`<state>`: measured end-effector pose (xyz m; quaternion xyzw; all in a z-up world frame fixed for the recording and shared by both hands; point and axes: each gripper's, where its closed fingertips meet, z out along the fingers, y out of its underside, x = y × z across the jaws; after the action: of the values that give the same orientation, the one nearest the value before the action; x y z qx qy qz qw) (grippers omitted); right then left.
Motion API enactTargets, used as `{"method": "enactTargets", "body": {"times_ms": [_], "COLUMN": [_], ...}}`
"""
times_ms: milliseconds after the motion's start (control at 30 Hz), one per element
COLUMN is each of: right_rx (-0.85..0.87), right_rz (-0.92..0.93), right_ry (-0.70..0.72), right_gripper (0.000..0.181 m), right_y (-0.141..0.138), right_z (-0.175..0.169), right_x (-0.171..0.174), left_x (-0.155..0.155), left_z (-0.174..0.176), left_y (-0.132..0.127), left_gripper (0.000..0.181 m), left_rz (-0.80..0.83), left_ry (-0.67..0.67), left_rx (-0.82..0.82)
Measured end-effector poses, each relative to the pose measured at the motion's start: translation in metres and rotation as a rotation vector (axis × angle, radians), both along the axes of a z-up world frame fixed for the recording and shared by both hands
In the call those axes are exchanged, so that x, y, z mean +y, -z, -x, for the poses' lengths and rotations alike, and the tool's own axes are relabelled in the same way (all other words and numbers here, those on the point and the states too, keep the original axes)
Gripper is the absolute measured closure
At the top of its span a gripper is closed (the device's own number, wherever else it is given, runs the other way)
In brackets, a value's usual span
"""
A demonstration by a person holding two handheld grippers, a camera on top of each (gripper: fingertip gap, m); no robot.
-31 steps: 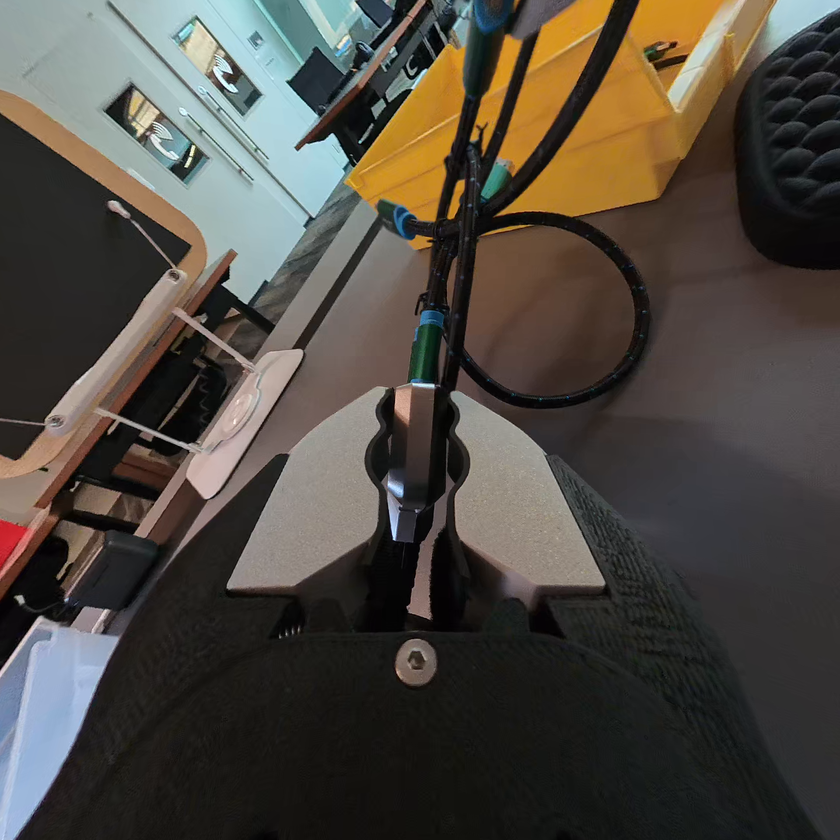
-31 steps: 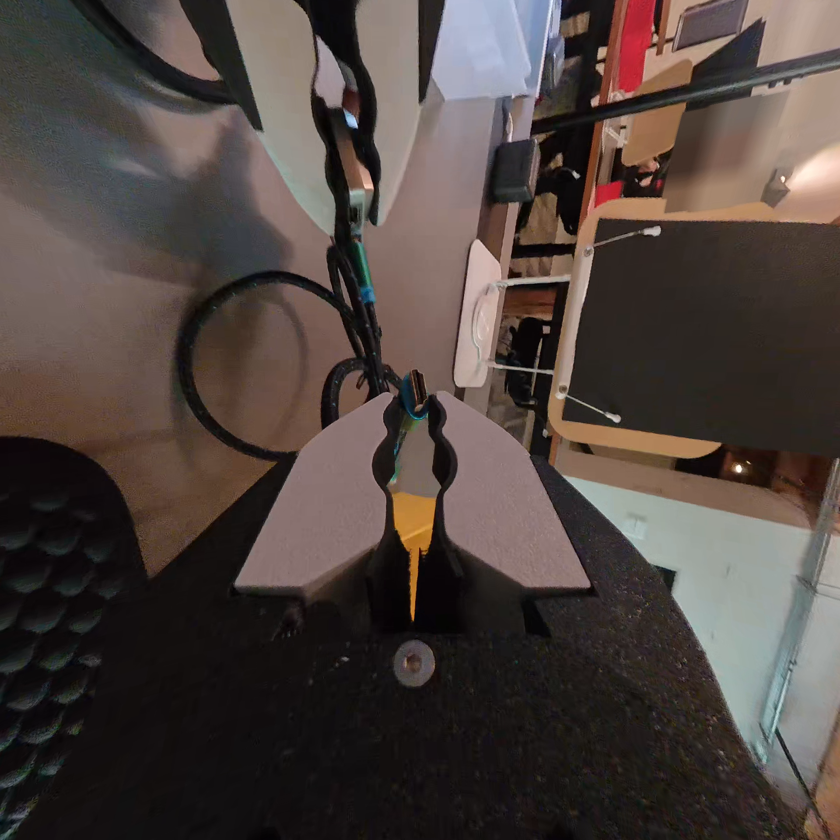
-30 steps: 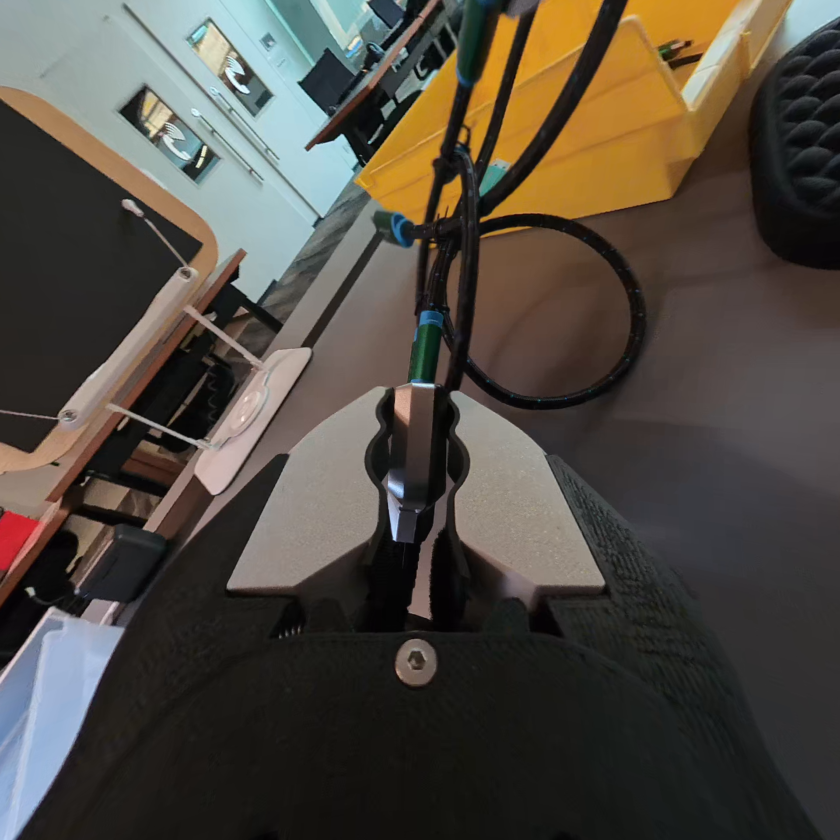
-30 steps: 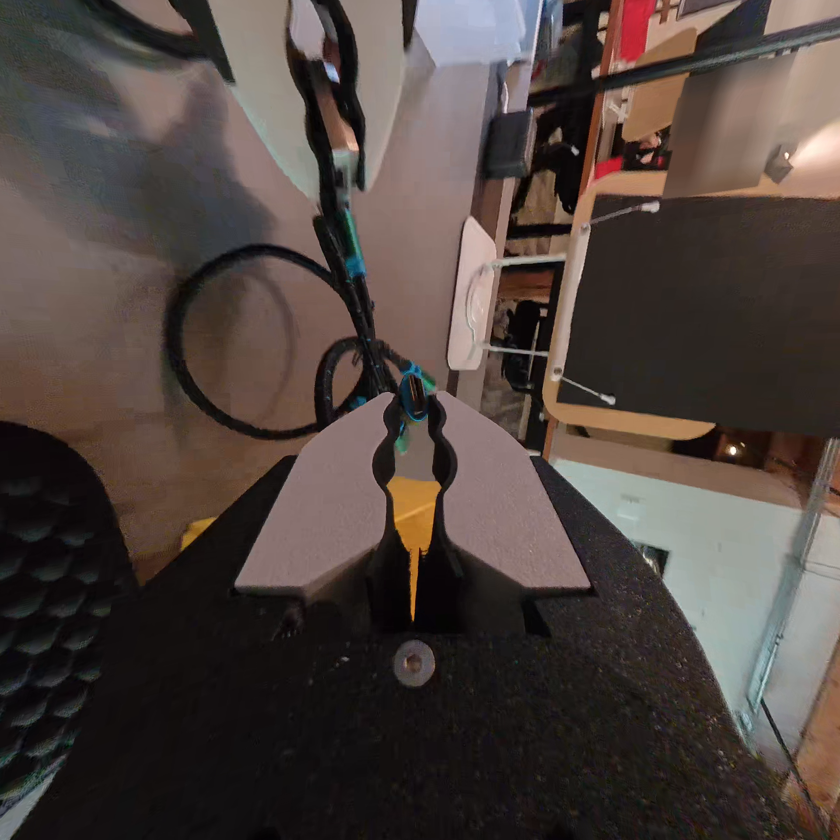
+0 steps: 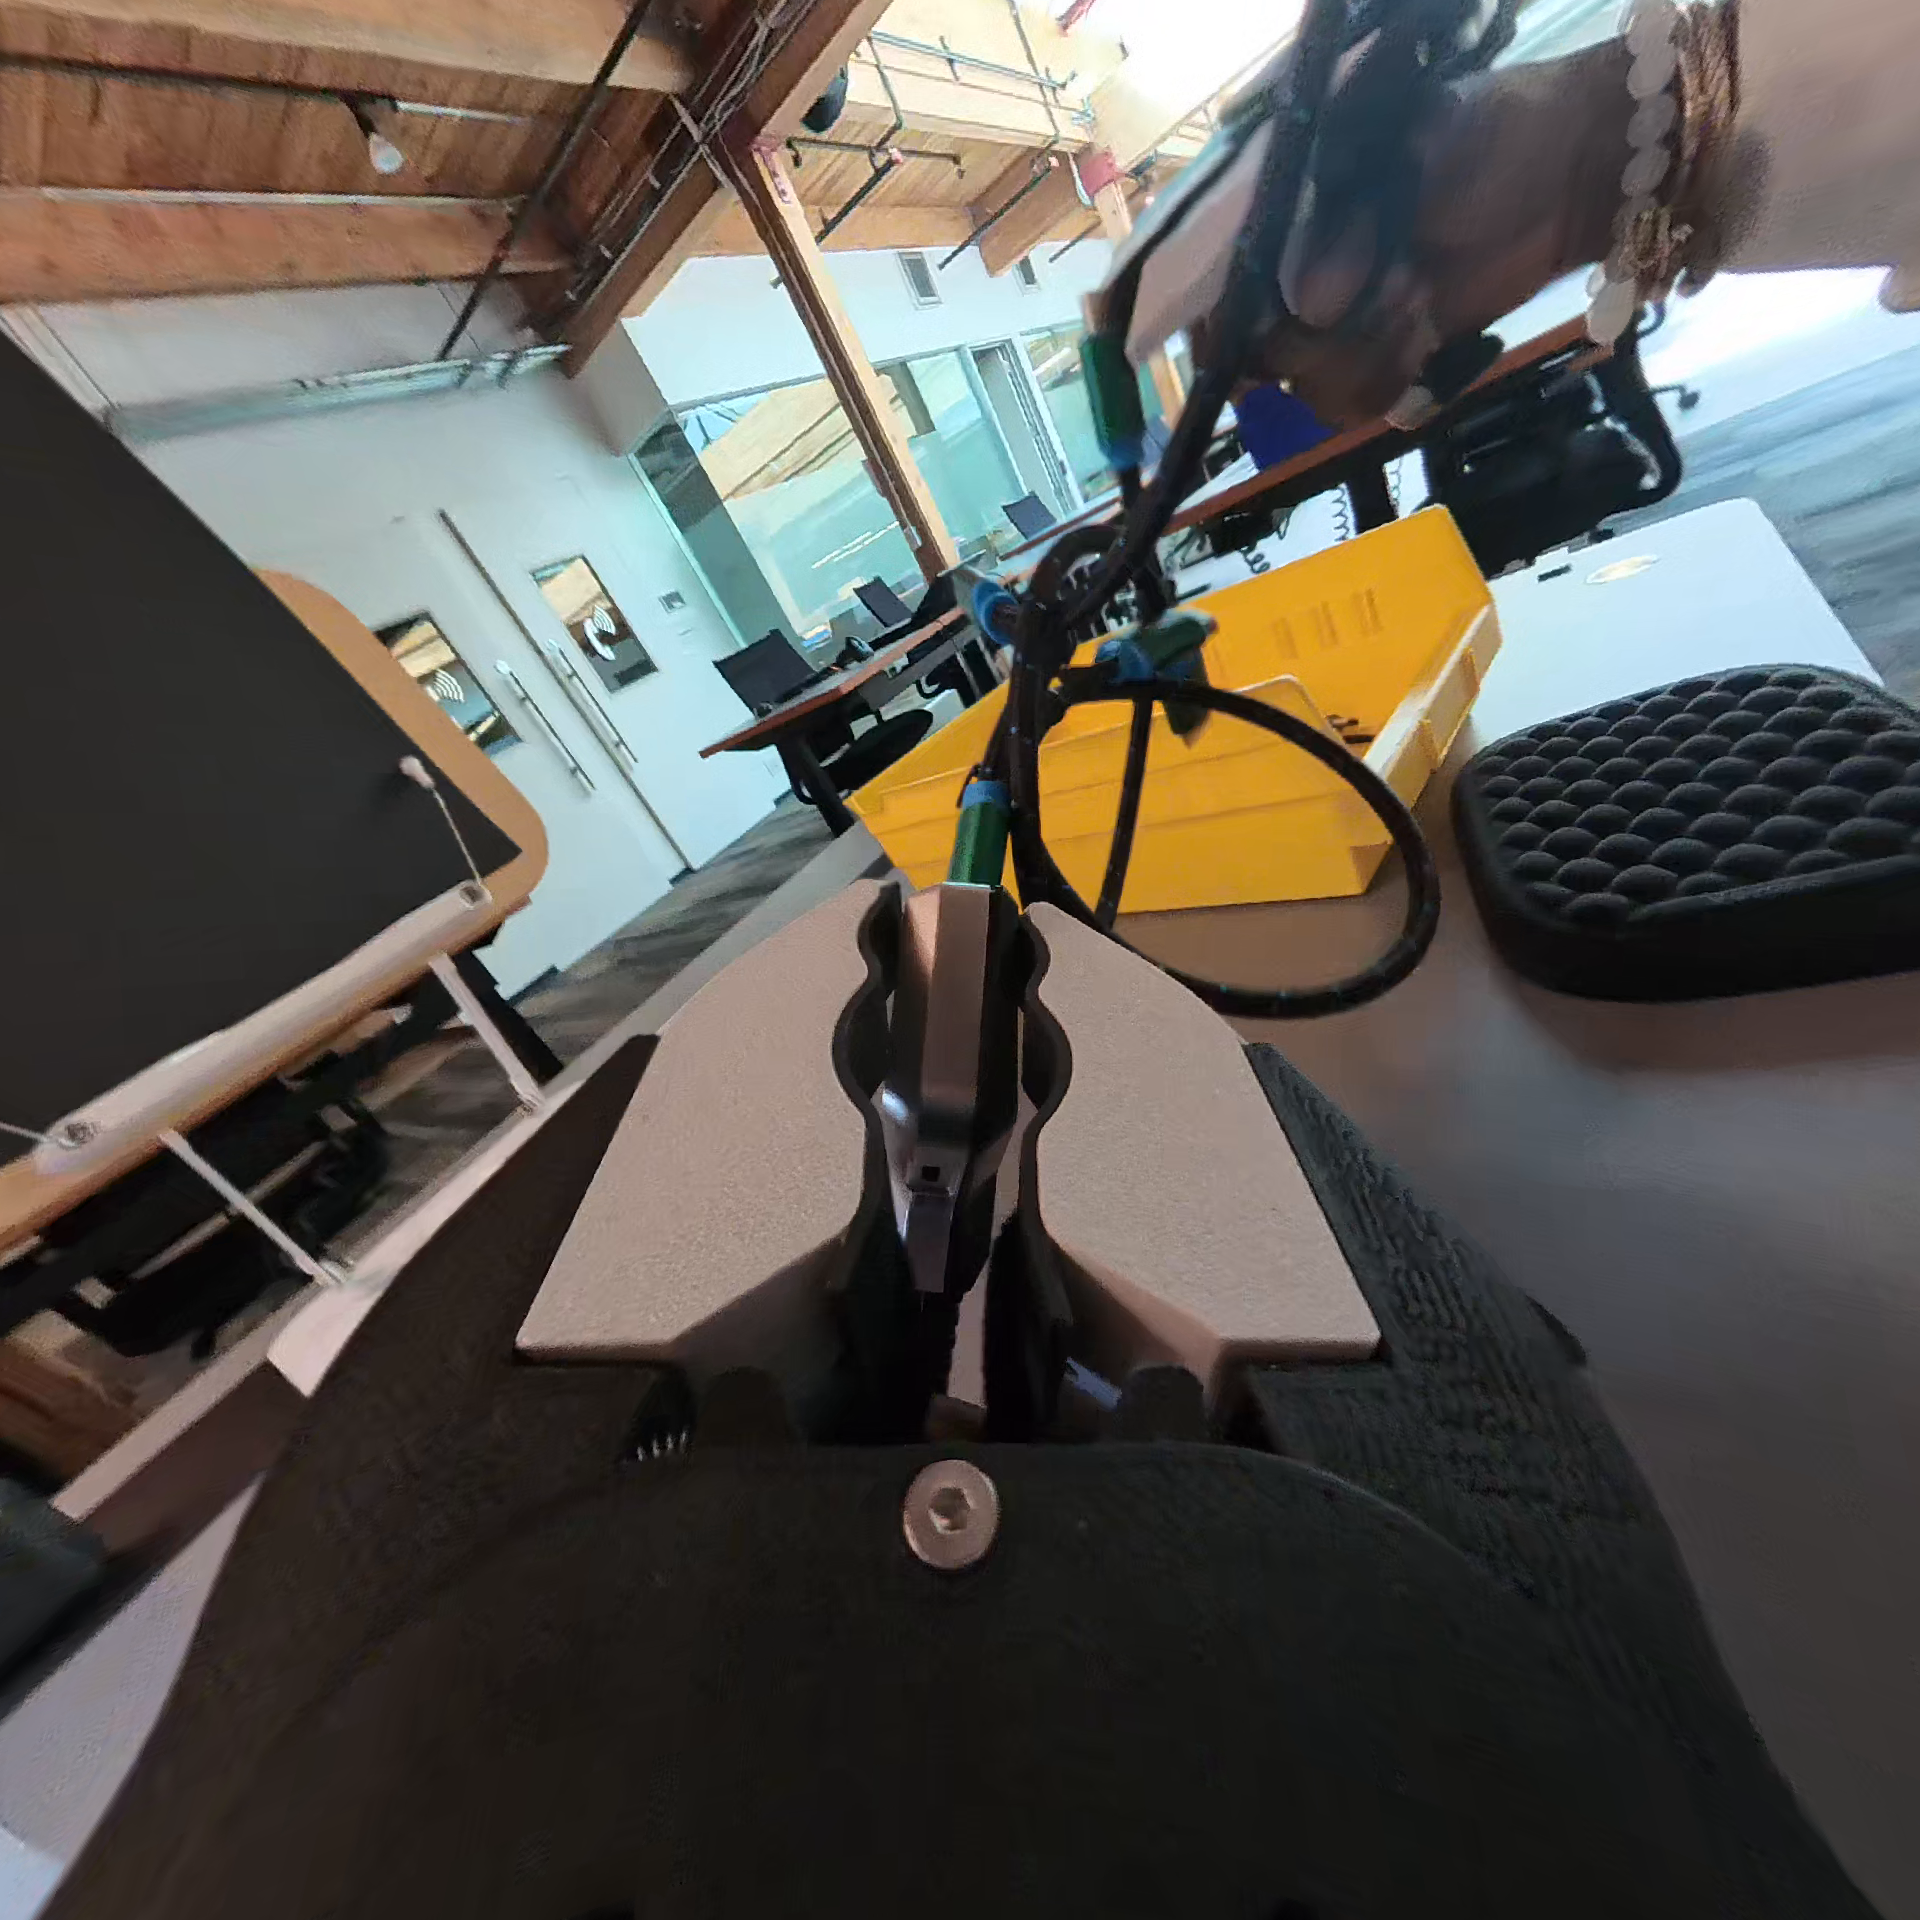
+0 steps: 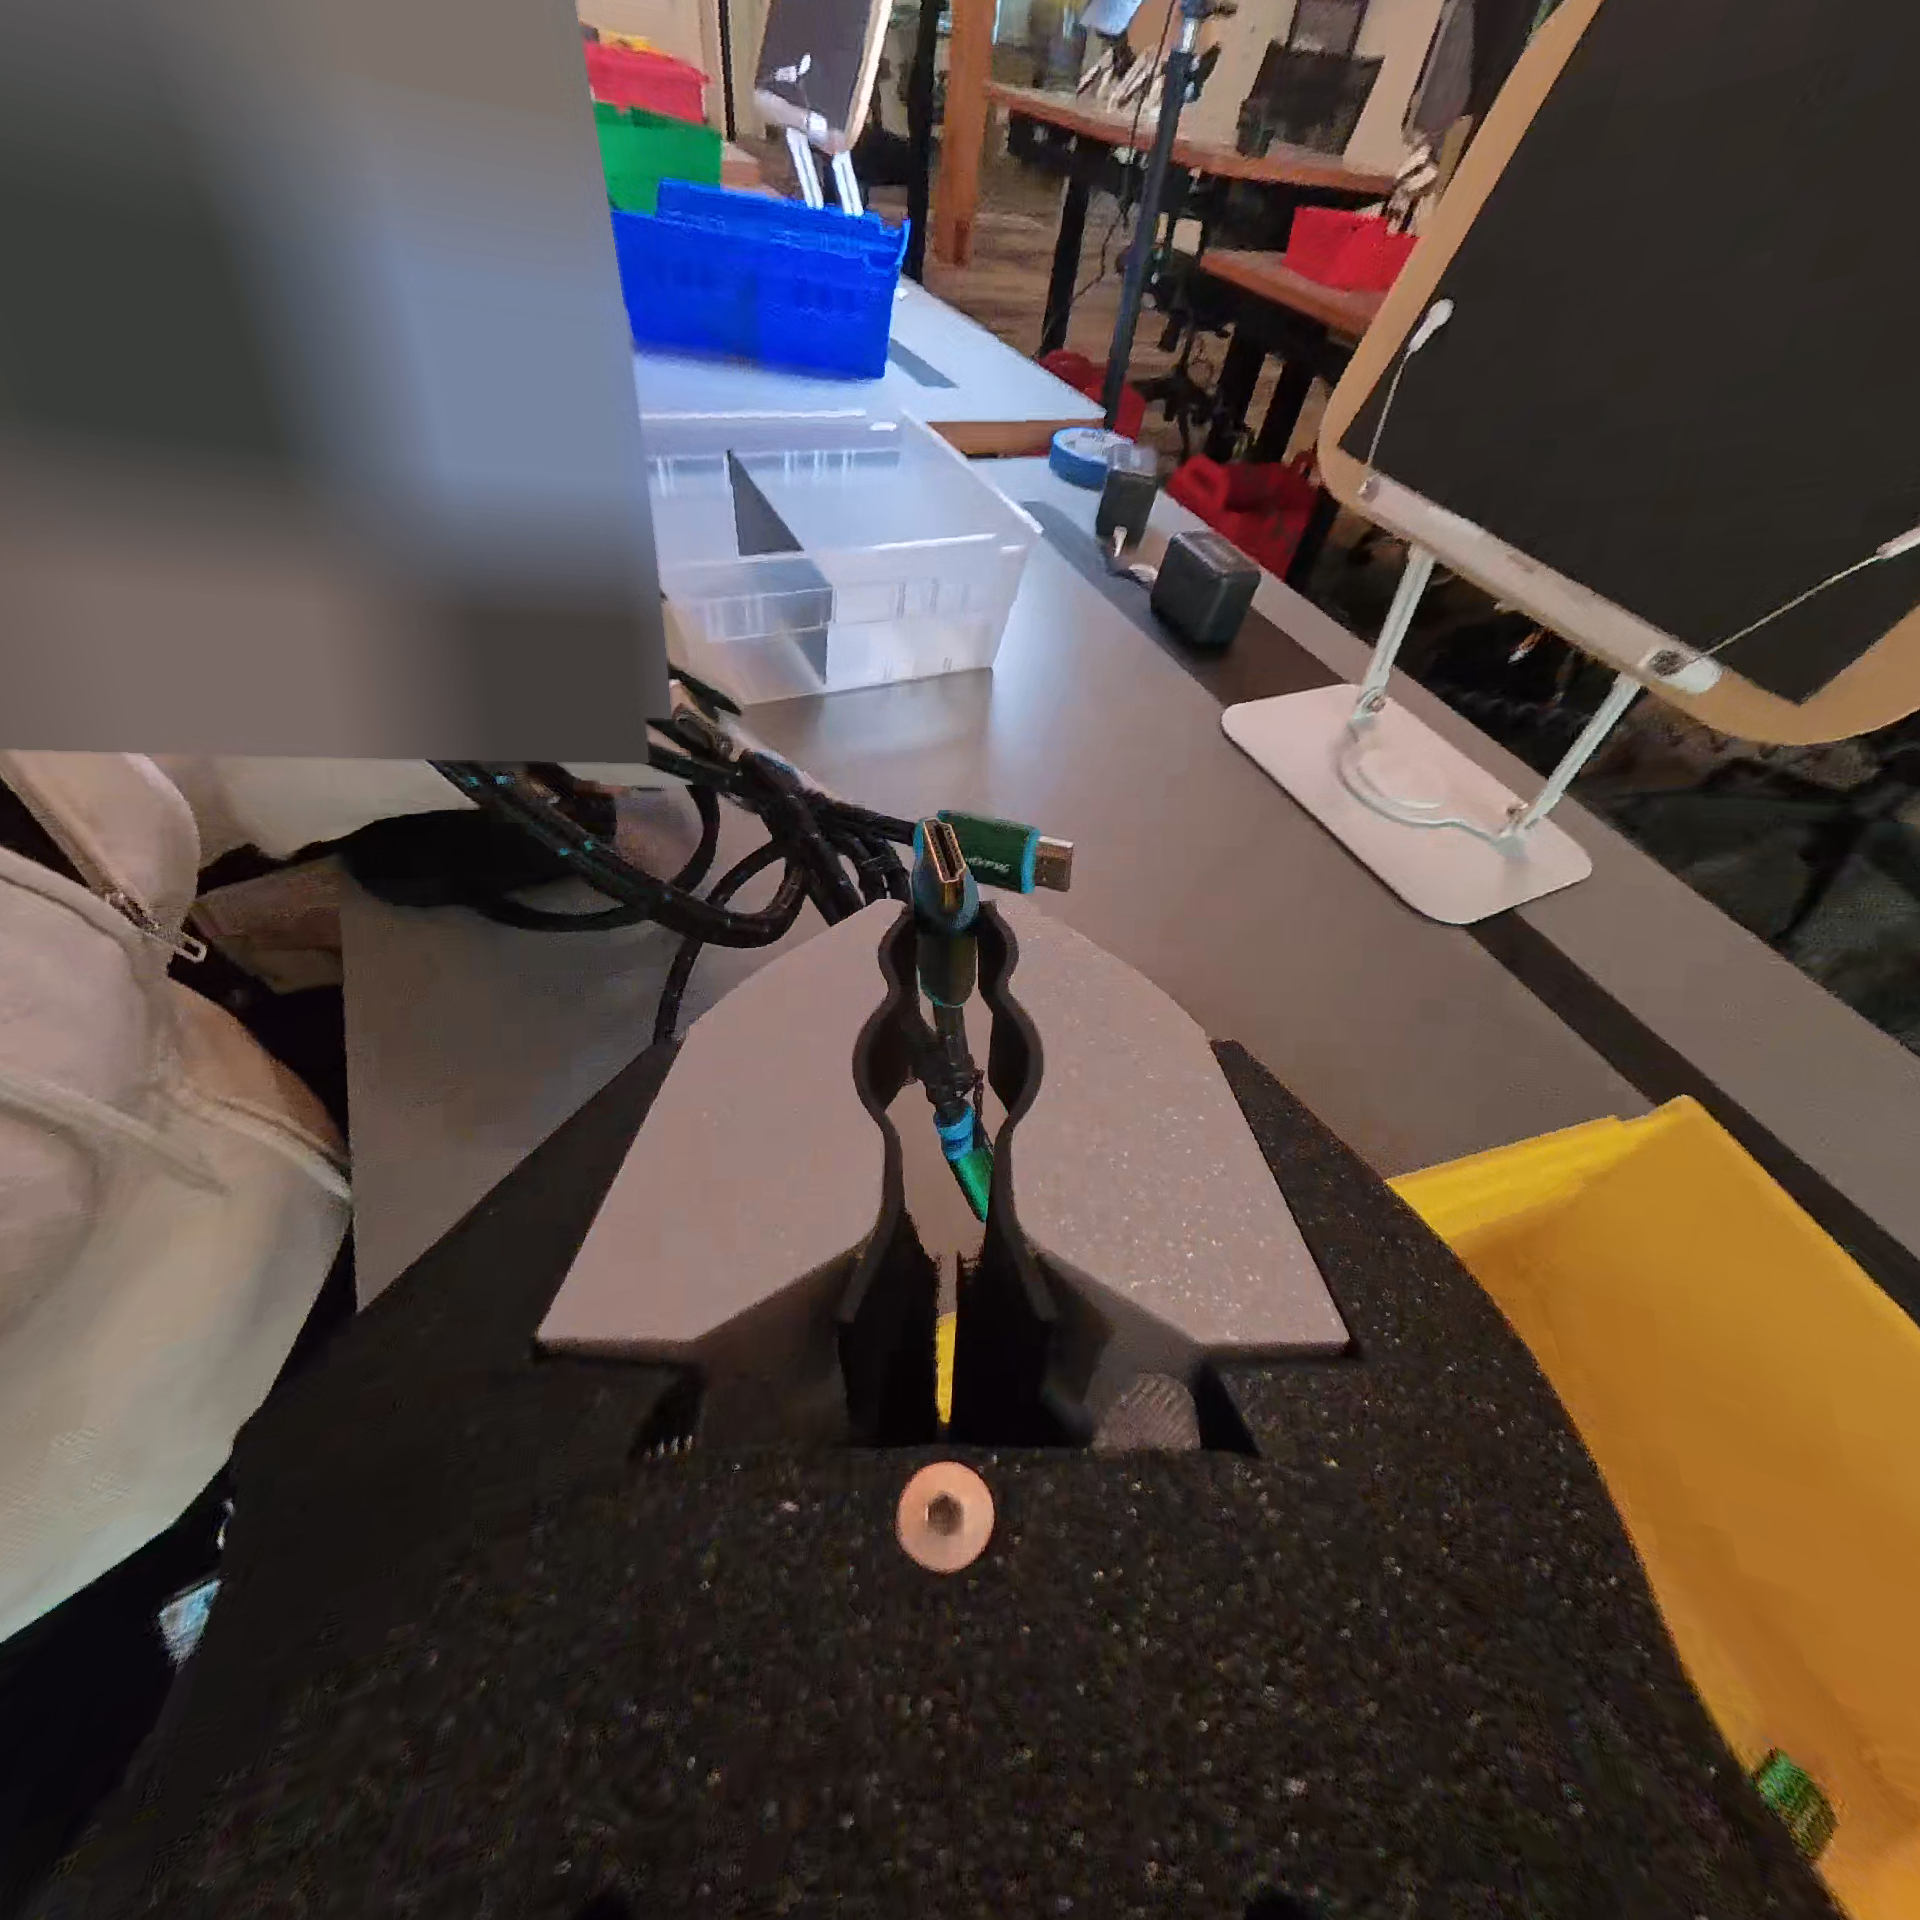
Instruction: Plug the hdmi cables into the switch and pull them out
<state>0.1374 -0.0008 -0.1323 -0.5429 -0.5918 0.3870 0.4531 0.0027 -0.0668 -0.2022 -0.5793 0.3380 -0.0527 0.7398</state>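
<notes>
Compared with a second earlier, both cameras had swung upward: the left wrist view, which had looked down at the grey table [image 5: 1621,1164], now took in the wooden ceiling beams and far office desks, and the right wrist view, earlier turned on its side, now sat level. The left gripper [image 5: 951,940] was clamped on the grey metal switch [image 5: 940,1049], as before, with a green-collared plug [image 5: 980,844] seated in its far end. From there the black braided cables [image 5: 1340,966] looped over the table and rose toward the right gripper [image 5: 1195,260], seen blurred at the top right in a person's hand [image 5: 1475,177]. In its own view the right gripper [image 6: 948,920] pinched a blue-green cable plug [image 6: 943,883], its metal tip free and pointing away; a second loose plug [image 6: 1003,850] lay just behind. A yellow bin [image 5: 1226,790] stood at the far side of the loop, a black quilted pad [image 5: 1704,821] to the right, well apart from the switch. A clear box [image 6: 862,582], a blue crate [image 6: 758,281] and a tablet stand [image 6: 1413,800] lined the table's far edge, leaving bare grey surface between.
</notes>
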Motion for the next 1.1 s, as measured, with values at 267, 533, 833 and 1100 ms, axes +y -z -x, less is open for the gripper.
{"method": "enactTargets", "body": {"times_ms": [267,533,833,1100], "right_rx": [-0.242,-0.247,0.205,0.249], "right_rz": [-0.32,-0.446,0.224,-0.072], "right_ry": [0.033,0.008,0.182,0.37], "right_gripper": [0.166,0.162,0.148,0.145], "right_y": [0.031,0.015,0.036,0.069], "right_z": [-0.003,0.013,0.031,0.061], "right_x": [0.004,-0.013,-0.002,-0.019], "left_x": [0.017,0.023,0.02,0.023], "left_z": [-0.006,0.014,0.039,0.053], "left_y": [0.046,0.037,0.006,0.001], "left_gripper": [0.162,0.162,0.162,0.161], "left_rz": [0.059,0.104,0.129,0.176], "left_ry": [-0.168,-0.227,-0.17,-0.156], "left_rx": [0.429,0.294,-0.119,-0.3]}}
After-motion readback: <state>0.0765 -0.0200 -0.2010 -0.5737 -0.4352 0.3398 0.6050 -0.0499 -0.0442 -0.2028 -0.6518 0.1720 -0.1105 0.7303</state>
